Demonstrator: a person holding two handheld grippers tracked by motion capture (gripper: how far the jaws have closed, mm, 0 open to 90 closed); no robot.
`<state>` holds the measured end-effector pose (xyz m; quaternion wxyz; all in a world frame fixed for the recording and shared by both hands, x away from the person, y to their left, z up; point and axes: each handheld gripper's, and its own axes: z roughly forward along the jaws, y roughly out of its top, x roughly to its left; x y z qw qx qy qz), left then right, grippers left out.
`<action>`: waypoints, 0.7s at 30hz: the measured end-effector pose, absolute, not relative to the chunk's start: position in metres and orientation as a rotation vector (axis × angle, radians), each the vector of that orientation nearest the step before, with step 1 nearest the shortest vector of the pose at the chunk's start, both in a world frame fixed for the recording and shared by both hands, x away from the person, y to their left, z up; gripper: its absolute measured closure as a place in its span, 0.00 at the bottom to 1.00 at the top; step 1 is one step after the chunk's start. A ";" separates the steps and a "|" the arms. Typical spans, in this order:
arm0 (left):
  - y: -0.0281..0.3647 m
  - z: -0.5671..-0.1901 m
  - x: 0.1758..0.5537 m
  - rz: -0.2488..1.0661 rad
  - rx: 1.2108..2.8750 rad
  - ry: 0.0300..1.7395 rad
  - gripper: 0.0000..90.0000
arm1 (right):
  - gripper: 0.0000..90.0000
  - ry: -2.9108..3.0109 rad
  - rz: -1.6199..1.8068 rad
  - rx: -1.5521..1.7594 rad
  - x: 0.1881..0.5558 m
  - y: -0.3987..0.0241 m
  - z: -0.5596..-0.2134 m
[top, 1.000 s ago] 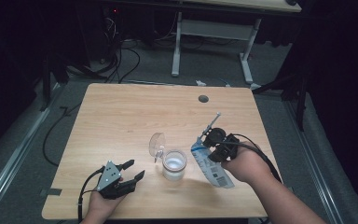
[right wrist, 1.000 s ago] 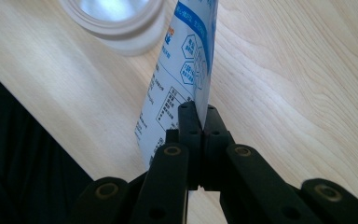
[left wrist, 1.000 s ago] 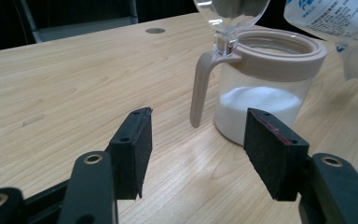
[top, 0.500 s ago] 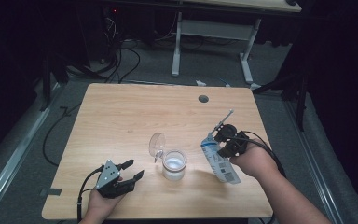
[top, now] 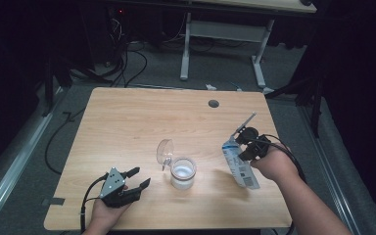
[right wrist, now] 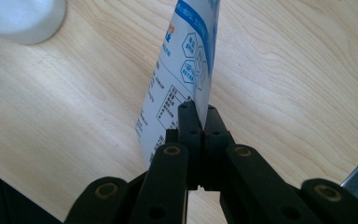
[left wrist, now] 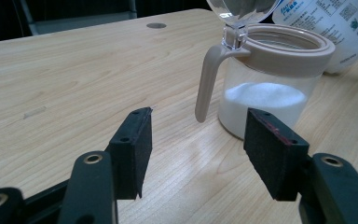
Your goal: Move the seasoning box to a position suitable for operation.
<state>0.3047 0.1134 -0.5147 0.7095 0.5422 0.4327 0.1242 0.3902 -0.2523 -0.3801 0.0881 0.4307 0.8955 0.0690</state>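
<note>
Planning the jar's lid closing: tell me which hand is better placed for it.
Left. Its tongs are open and empty, aimed at the jar with its lid flipped up. The right tongs are shut on the white pouch, off to the jar's side, so likely busy.

Far half of the table (top: 142, 112) lies open; jar (top: 182, 174) stands mid-front.

A light wood grain is shown by the table (top: 127, 122), broken by a dark round hole (top: 213, 104) near its far edge. The pouch (top: 239, 165) is printed white with blue bands and dark lettering. A beige rim and handle are carried by the clear jar (top: 182, 172), with white powder inside. Both grippers are coloured black.
</note>
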 end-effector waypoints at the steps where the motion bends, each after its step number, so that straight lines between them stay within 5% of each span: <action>1: 0.114 -0.515 0.305 0.276 1.203 0.960 0.47 | 1.00 2.658 0.202 1.284 0.391 -0.254 -0.381; 21: 0.118 -0.512 0.306 0.286 1.186 0.971 0.47 | 1.00 2.504 0.414 1.282 0.371 -0.262 -0.386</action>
